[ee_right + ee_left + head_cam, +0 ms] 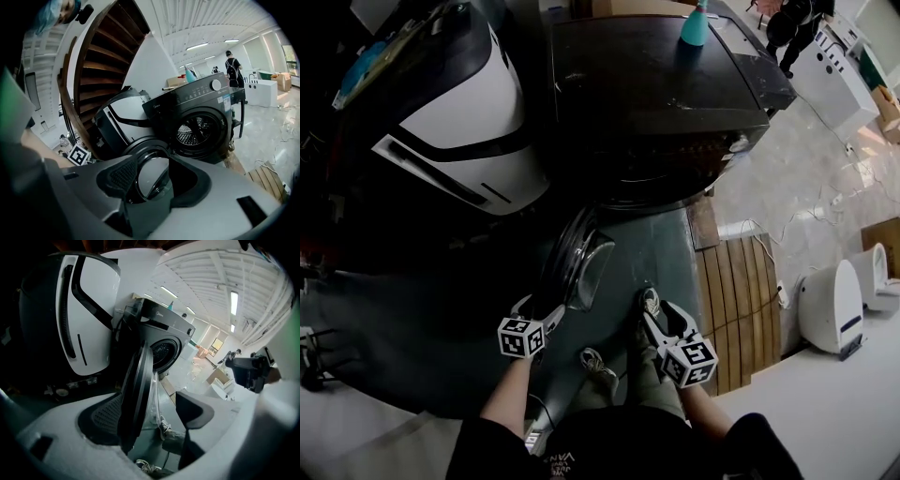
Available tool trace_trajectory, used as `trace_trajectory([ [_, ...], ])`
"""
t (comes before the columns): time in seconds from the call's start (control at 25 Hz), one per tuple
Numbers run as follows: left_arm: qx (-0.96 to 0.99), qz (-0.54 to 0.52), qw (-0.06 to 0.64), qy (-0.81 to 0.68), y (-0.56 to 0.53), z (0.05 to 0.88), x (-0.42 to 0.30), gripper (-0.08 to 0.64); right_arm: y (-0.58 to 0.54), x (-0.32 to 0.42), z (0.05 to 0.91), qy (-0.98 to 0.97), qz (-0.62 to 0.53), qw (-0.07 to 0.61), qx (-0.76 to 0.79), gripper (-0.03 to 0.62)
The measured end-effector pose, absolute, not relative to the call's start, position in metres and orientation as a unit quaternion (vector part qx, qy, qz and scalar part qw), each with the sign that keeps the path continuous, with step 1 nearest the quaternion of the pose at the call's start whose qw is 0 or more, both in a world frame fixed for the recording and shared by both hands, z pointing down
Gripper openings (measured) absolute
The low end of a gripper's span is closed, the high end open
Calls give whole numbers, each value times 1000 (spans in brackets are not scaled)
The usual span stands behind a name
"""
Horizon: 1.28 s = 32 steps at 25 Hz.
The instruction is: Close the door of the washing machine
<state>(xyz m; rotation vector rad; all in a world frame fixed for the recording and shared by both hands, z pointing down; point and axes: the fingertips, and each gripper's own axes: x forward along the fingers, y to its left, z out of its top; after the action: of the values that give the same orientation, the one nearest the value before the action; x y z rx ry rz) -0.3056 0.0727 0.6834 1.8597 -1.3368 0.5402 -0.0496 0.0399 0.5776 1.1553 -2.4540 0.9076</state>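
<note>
Door [577, 267] stands open, lower centre; left gripper [534, 314], fingers [105, 416] apart, straddles its rim, apparently to swing it shut; right gripper [661, 314] likewise spread, holding nothing.

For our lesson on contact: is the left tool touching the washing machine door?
Cannot tell. In the left gripper view the door stands edge-on between the open jaws of the left tool, overlapping one pad; no contact or gap shows plainly.

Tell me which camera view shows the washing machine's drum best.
The right gripper view: the drum faces the camera through the open doorway, ribs visible. The left gripper view shows only a slice of it past the edge-on door. The head view looks down on the washing machine; the drum is hidden.
</note>
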Motion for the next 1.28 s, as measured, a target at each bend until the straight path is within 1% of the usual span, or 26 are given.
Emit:
trace_trajectory([
  [0.32,728,187,418,-511,81,680,-257,373,54,-21,589,-827,329,127,439,186],
  [0.52,753,190,440,-451,85,680,-203,340,64,7,598,-802,338,114,479,183],
  [0.6,768,192,443,-420,84,679,-179,337,68,18,601,-791,345,110,493,183],
  [0.72,792,201,441,-371,79,679,-144,321,71,35,604,-774,349,110,517,164],
  [0.96,827,221,428,-289,54,679,-81,275,67,69,614,-746,353,108,554,152],
  [1.12,846,226,414,-250,25,678,-42,273,54,89,624,-729,364,109,570,150],
  [1.28,858,229,395,-235,-12,675,-18,267,31,98,636,-720,371,116,575,146],
])
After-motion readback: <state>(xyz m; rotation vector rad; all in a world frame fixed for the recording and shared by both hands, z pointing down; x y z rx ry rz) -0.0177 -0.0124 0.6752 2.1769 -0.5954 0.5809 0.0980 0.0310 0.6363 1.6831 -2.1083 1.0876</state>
